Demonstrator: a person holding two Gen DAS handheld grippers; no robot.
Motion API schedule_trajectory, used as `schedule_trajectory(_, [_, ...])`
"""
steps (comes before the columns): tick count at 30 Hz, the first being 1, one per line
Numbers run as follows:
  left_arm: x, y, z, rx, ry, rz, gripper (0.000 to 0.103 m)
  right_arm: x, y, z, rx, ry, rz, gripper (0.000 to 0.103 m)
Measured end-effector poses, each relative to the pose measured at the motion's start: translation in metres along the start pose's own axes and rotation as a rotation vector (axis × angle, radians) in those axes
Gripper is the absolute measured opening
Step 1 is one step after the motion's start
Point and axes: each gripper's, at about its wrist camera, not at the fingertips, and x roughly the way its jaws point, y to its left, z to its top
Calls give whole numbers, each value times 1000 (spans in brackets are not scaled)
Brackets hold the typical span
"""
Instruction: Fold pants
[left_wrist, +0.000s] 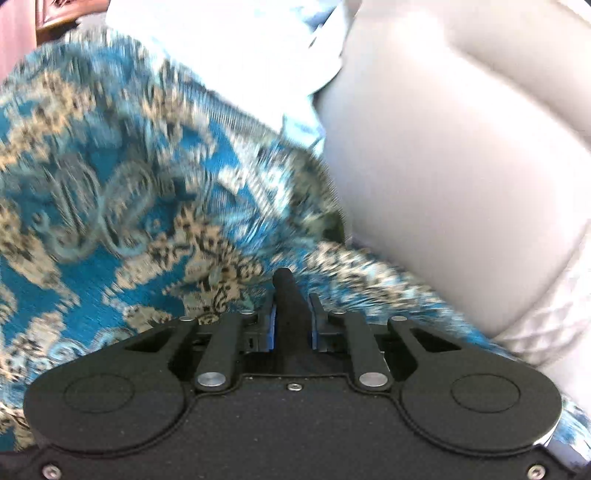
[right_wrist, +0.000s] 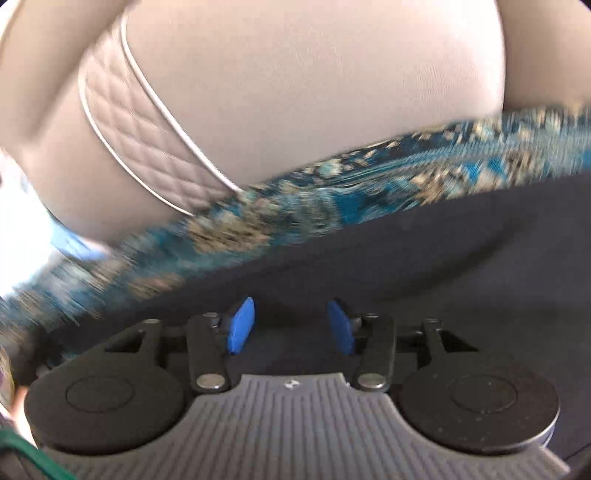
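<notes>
The pants are dark navy cloth. In the left wrist view my left gripper (left_wrist: 291, 314) is shut on a bunched fold of the pants (left_wrist: 290, 291), which stands up between the blue pads. In the right wrist view the pants (right_wrist: 424, 266) lie spread over the blue patterned cover, filling the lower right. My right gripper (right_wrist: 291, 325) is open just above the cloth, its blue pads (right_wrist: 242, 325) apart with nothing between them.
A blue and beige patterned cover (left_wrist: 110, 184) lies under everything. A beige padded headboard or cushion (left_wrist: 461, 147) with a quilted band (right_wrist: 147, 147) rises close behind. White bedding (left_wrist: 229, 55) lies at the far side. Both views are motion-blurred.
</notes>
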Motion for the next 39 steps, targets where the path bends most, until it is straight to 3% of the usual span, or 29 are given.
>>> schedule_trajectory(4, [-42,7,3,38,-39,-82,14,-5,3,-20,151,-37,153,76])
schedule_trajectory(7, [-74,22,2,52,-50,-128,13,-5,10,-39,218,-93,204,78])
schedule_trajectory(10, [-101,36,-3,84,-76,-158,13,-5,20,-57,255,-135,263,87])
schedule_trajectory(12, [-117,46,-9,95,-79,-189,12,-10,27,-67,257,-179,243,89])
schedule_trajectory(14, [-132,57,-17,107,-80,-217,12,-19,33,-78,271,-244,151,88])
schedule_trajectory(15, [-139,63,-20,116,-82,-228,12,-20,34,-81,283,-271,113,86])
schedule_trajectory(16, [-145,69,-24,125,-86,-234,12,-23,32,-86,302,-299,75,71])
schedule_trajectory(17, [-149,74,-28,137,-88,-239,11,-26,29,-90,323,-318,42,48])
schedule_trajectory(19, [-155,87,-36,144,-85,-248,11,-30,17,-97,358,-342,-29,12])
schedule_trajectory(27, [-154,129,-69,117,-27,-246,10,-72,-52,-144,463,-530,-107,5])
schedule_trajectory(34, [-166,153,-101,147,-56,-231,10,-101,-68,-232,296,-606,-144,5])
schedule_trajectory(39, [-170,176,-122,158,-66,-167,11,-110,-58,-295,142,-642,-202,5])
